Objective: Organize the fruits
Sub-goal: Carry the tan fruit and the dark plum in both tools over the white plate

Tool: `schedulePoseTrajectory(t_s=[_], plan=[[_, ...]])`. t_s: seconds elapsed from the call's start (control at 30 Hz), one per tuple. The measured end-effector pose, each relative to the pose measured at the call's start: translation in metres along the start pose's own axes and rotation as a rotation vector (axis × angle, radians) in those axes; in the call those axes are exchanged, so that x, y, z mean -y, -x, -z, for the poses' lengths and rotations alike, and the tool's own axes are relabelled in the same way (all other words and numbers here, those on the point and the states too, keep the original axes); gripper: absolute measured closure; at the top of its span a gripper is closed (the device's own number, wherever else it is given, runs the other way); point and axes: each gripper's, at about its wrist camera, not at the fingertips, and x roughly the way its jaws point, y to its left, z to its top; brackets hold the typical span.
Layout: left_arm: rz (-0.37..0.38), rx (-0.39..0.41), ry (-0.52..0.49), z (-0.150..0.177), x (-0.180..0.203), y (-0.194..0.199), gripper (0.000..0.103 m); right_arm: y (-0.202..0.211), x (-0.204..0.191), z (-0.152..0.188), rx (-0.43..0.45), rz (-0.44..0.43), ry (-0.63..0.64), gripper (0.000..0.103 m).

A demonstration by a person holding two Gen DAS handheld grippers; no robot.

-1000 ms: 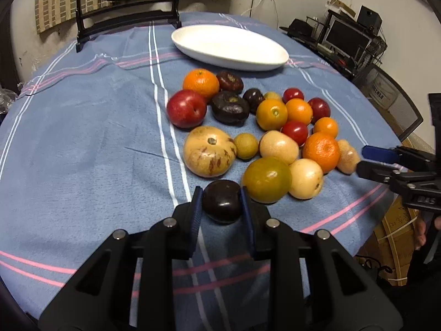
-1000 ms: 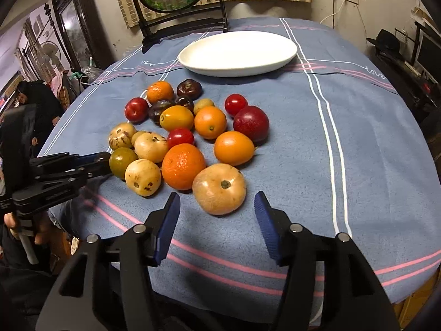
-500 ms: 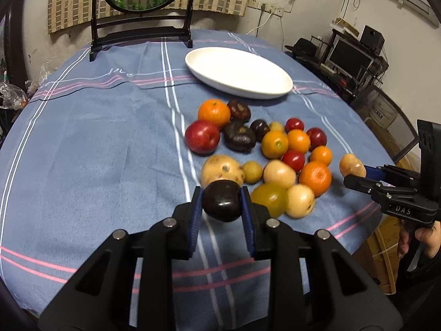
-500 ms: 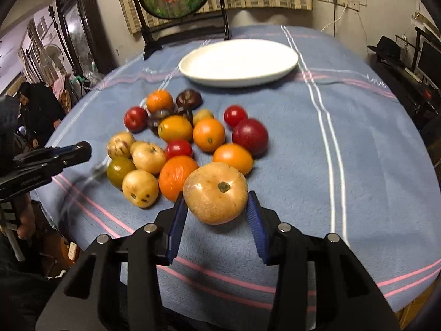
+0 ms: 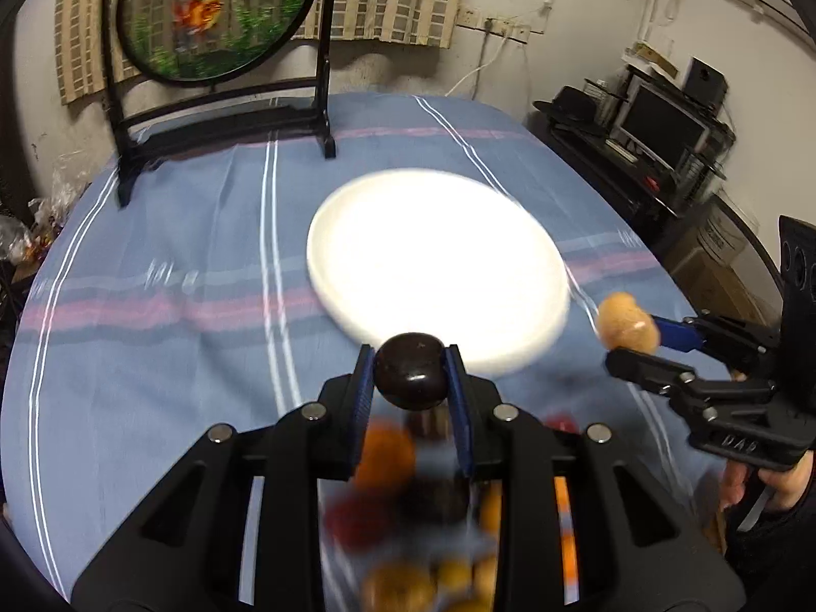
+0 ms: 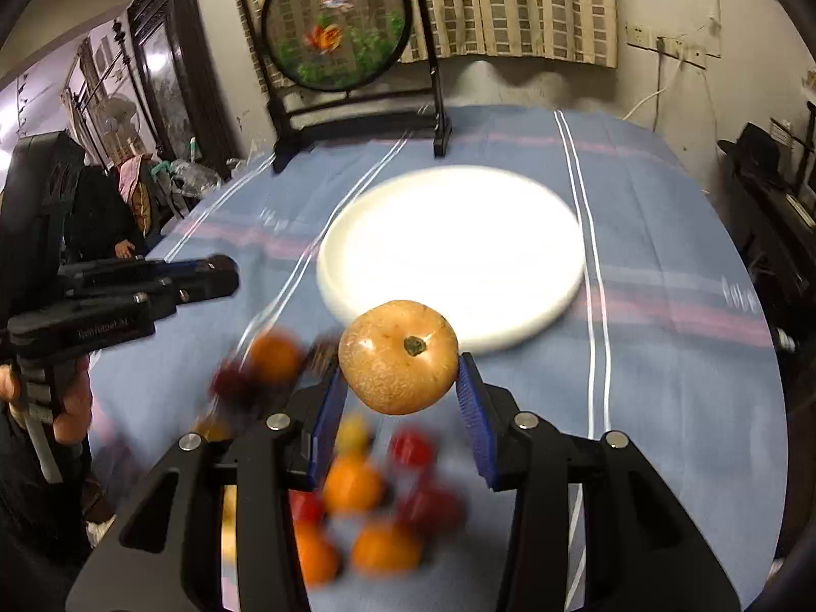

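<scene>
My left gripper (image 5: 409,375) is shut on a dark purple fruit (image 5: 409,370) and holds it in the air near the front rim of the white plate (image 5: 438,260). My right gripper (image 6: 403,385) is shut on a large tan round fruit (image 6: 399,354), also lifted, in front of the plate (image 6: 454,255). That gripper and its fruit (image 5: 626,327) show at the right in the left wrist view. The left gripper (image 6: 204,280) shows at the left in the right wrist view. The other fruits (image 6: 357,484) lie blurred on the cloth below both grippers.
A blue striped tablecloth (image 5: 178,265) covers the round table. A round framed fish screen on a black stand (image 5: 214,15) stands at the table's far edge. A desk with a monitor (image 5: 658,122) is off to the right of the table.
Both grippers have lifted their fruits off the cloth and moved forward towards the white plate. The fruit pile has dropped to the bottom of both views.
</scene>
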Motion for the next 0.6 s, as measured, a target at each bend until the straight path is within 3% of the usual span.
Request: schedulePoseTrajectory(t_s=[0.1,0.2,0.3,0.47,0.53,0.57,0.6], plan=[[-0.025,-0.031,0.022,-0.052,-0.004,-0.052,0.075,-0.054,0.02,-0.05,-0.033,0.023,-0.012,0.059],[-0.037,-0.087,0.038,-0.083,-0.006,-0.103,0.075,-0.103,0.032,-0.077,-0.088,0.062,0.003,0.059],[-0.032,-0.134,0.064,-0.102,-0.01,-0.142,0.075,-0.142,0.044,-0.09,-0.148,0.067,-0.003,0.059],[-0.019,-0.17,0.101,-0.111,-0.016,-0.177,0.074,-0.164,0.054,-0.094,-0.174,0.067,0.001,0.058],[-0.016,-0.17,0.11,-0.113,-0.016,-0.183,0.051,-0.17,0.057,-0.094,-0.193,0.083,0.01,0.058],[-0.015,-0.159,0.117,-0.114,-0.017,-0.181,0.031,-0.171,0.057,-0.092,-0.193,0.095,0.01,0.057],[-0.019,-0.138,0.122,-0.114,-0.017,-0.177,0.029,-0.17,0.057,-0.092,-0.191,0.111,0.011,0.056]])
